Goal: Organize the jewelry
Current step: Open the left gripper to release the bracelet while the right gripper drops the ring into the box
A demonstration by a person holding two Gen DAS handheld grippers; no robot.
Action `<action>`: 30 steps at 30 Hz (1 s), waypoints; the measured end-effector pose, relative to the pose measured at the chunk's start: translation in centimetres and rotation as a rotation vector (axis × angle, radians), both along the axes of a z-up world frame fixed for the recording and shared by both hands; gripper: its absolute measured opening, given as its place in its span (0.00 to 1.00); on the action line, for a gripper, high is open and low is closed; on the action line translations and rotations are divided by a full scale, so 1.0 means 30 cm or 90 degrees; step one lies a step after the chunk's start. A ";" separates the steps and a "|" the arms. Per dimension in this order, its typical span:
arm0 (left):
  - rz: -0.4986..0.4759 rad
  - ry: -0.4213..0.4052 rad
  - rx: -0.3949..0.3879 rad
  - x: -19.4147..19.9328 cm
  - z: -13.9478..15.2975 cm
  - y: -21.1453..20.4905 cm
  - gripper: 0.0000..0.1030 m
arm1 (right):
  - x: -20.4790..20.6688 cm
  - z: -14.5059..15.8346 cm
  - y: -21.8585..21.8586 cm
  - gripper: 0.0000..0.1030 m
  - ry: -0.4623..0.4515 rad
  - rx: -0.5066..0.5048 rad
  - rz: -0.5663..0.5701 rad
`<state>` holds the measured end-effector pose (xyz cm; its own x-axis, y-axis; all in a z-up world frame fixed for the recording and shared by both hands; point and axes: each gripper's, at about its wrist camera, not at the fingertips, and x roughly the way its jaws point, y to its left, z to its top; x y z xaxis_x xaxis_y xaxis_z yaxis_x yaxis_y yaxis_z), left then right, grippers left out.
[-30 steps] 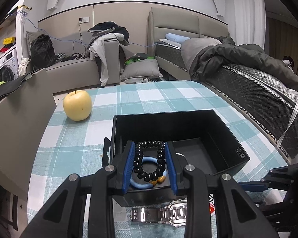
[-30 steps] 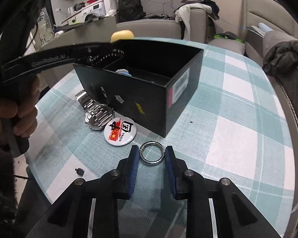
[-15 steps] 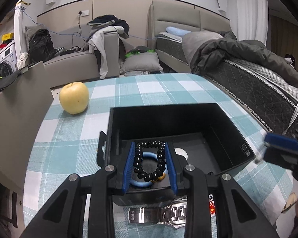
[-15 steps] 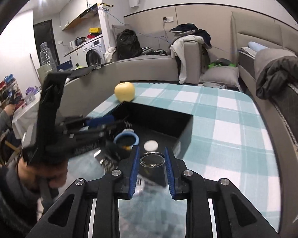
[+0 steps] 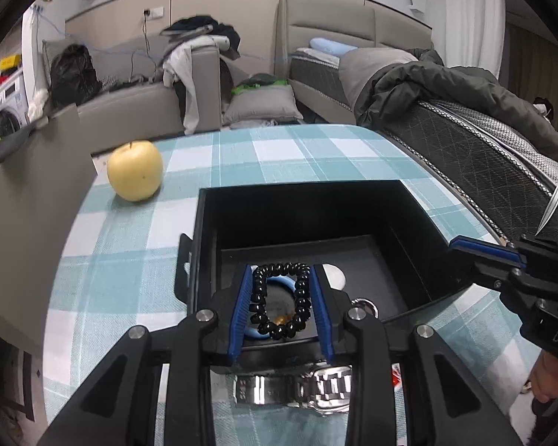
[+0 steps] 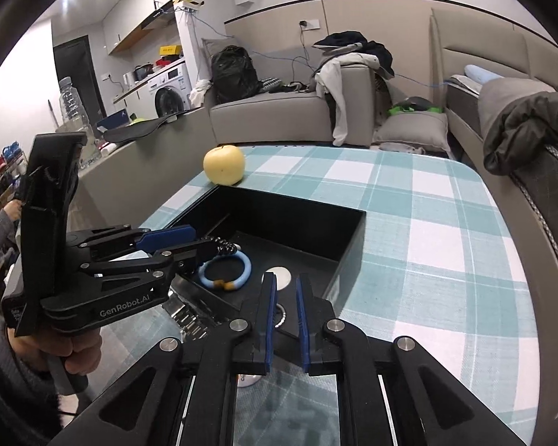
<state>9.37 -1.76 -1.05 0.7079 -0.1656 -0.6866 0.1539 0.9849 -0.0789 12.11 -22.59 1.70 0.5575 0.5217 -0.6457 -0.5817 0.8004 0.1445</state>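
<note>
Left wrist view: the left gripper [image 5: 282, 306] hangs over the near edge of the black box [image 5: 420, 215], its blue pads pressed on either side of a black bead bracelet [image 5: 282, 301] held above the box floor. Below the bracelet a light-blue ring [image 5: 275, 280] lies inside the box, with a white disc [image 5: 334, 275] beside it. A steel watch [image 5: 301, 390] lies on the checked tablecloth [image 5: 279, 156] just outside the box's near wall, and a yellow apple [image 5: 134, 170] stands well apart near the far left edge. Right wrist view: the right gripper [image 6: 286, 308] is over the near corner of the box, its jaws closing; a small silver ring [image 6: 281, 314] shows in the narrow gap between them, though whether the pads touch it cannot be told. A hand [image 6: 76, 349] grips the left tool's handle
</note>
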 end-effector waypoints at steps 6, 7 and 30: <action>-0.007 0.032 -0.022 -0.004 0.009 -0.005 0.34 | -0.006 0.024 -0.015 0.12 -0.003 0.009 -0.002; -0.003 0.031 -0.020 -0.008 0.010 -0.004 0.36 | -0.010 0.031 -0.018 0.16 -0.004 0.010 -0.003; 0.079 -0.064 -0.026 -0.278 0.026 0.071 0.98 | -0.149 0.013 -0.113 1.00 -0.004 0.007 -0.089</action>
<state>1.02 0.36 -0.26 0.7890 -0.0985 -0.6064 0.0398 0.9932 -0.1095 7.64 -25.98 2.10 0.6289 0.4454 -0.6372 -0.4652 0.8723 0.1506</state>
